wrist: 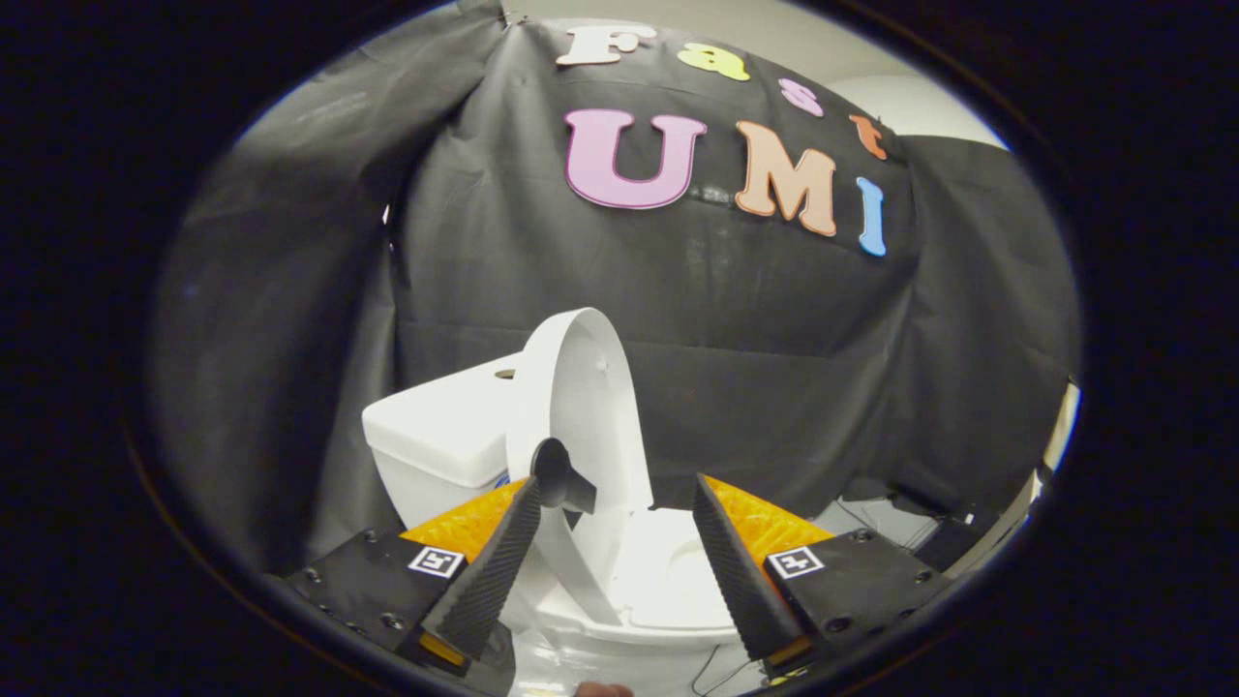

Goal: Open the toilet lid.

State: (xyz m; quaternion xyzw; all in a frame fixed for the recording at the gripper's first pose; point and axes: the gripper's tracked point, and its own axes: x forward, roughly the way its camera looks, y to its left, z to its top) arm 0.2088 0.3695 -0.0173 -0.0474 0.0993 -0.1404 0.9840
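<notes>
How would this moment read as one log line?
toilet lid: raised, near upright | tank: behind it | tool: open, lid edge between fingers, not pressed

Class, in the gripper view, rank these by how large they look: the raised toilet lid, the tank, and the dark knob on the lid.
1. Lid, raised upright.
2. Tank, partly hidden behind the lid, so this place is unsure.
3. Knob, clearly smallest, by one fingertip.
The gripper is open, touching nothing.
</notes>
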